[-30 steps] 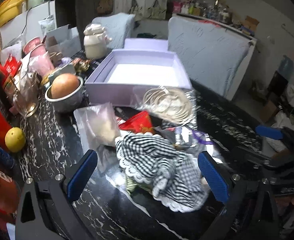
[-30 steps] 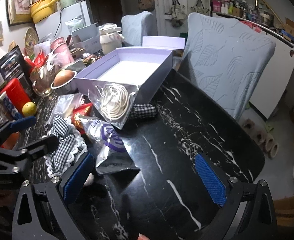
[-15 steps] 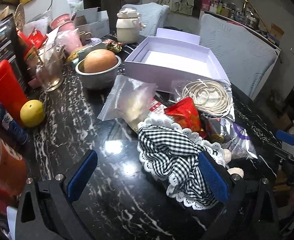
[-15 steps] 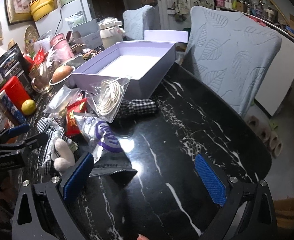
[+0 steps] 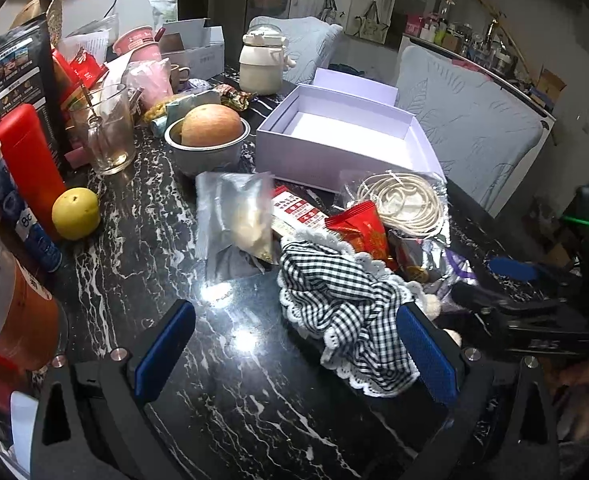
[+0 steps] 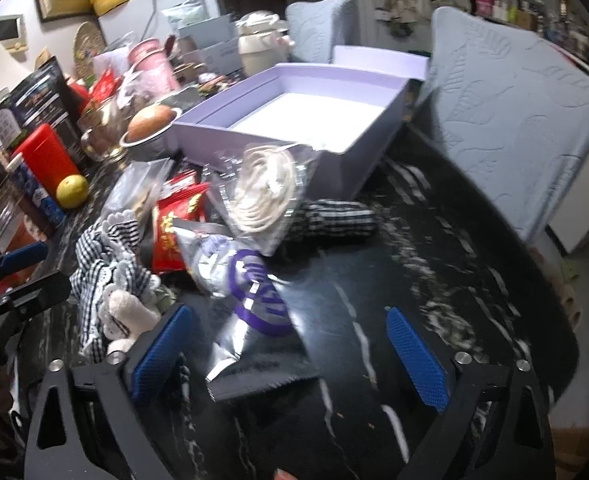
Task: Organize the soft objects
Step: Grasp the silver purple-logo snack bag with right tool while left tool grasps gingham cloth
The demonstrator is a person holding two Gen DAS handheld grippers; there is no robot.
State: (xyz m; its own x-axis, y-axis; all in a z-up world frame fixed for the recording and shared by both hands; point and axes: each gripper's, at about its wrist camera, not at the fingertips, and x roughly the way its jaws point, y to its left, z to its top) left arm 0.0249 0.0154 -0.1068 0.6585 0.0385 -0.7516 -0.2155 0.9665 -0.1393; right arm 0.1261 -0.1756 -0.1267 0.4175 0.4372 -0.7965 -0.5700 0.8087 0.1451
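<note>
Item: gingham cloth with white lace trim, crumpled on the black marble counter, at the near edge of a pile of packets. Its right edge lies against the inner face of the left gripper's right finger; most of the cloth sits just ahead of the gap.

Item: small white plush piece, beside the cloth.

Item: second checked fabric roll, behind the silver-and-purple foil bag.

Item: lavender box, open and empty, just beyond the pile; likely destination.

Left gripper: fingers spread wide, nothing gripped.

Right gripper: fingers wide apart, having just narrowed slightly; the foil bag's lower end lies between them, no pad pressing on it.

Step in hand, as judged: approach to a first soft piece; nothing boxed yet.

Next move calls for: centring the left fingers over the cloth, closing on a bunched fold clear of the red snack packet.
</note>
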